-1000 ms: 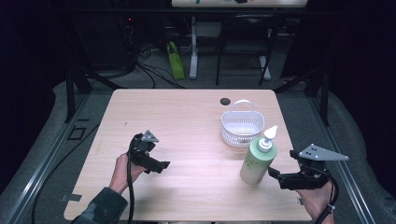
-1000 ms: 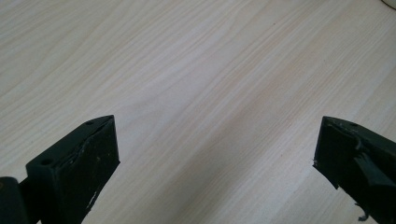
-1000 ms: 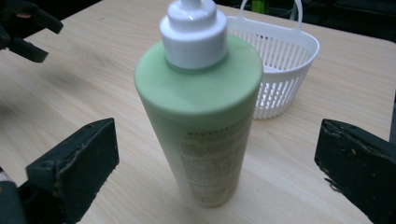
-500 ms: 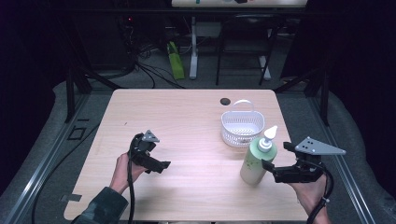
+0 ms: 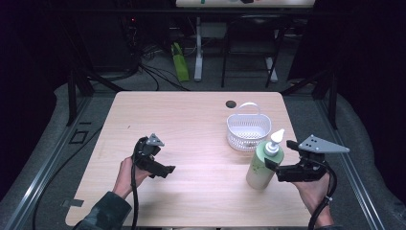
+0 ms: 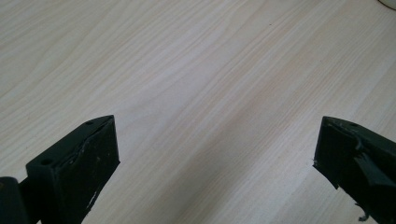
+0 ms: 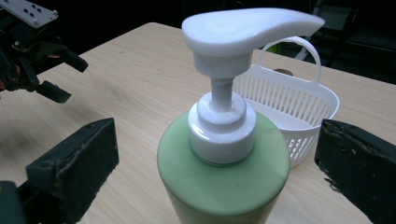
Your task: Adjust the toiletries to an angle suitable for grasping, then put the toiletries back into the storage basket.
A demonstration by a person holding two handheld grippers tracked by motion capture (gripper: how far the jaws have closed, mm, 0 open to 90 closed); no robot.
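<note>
The right gripper had moved in on the green pump bottle, fingers spread either side, ready to grip; the left gripper idled, fingers spread.

Table: pale wood-grain top, smooth, matt, with fine streaks running lengthwise. Pump bottle: green plastic body, satin sheen; pump head and collar in glossy white plastic. Basket: white plastic, slotted walls, slight gloss. Right gripper: black jaws, matt, with rough, worn edges. Left gripper: the same black matt facing, scuffed and chipped at the pads, possibly rubber. Plate atop the right gripper: grey, flat, matt, likely metal.
</note>
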